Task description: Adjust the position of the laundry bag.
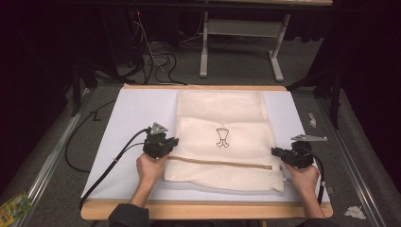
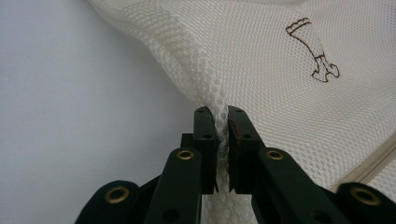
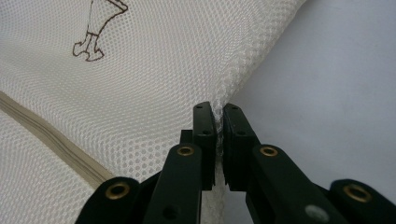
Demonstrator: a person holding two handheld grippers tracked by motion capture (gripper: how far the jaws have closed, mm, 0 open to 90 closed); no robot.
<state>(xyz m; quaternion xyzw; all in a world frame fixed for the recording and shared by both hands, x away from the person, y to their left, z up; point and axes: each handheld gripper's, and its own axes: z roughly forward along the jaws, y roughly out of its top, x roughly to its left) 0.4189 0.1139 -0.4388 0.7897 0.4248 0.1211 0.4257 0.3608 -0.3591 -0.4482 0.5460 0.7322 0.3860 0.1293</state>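
I have the left gripper (image 2: 222, 122) and right gripper (image 3: 218, 117) each pinching a mesh laundry bag (image 1: 222, 118) edge; uneven pulling could slip the thin mesh free.

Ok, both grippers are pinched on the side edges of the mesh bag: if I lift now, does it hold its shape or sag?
Likely sags: the mesh bag is thin netting that already bunches into a ridge where the left gripper pinches it. Probably light, as it looks flat and empty. The right gripper holds only a narrow edge fold, so the mesh could slip out; the zip may weigh down the near part.
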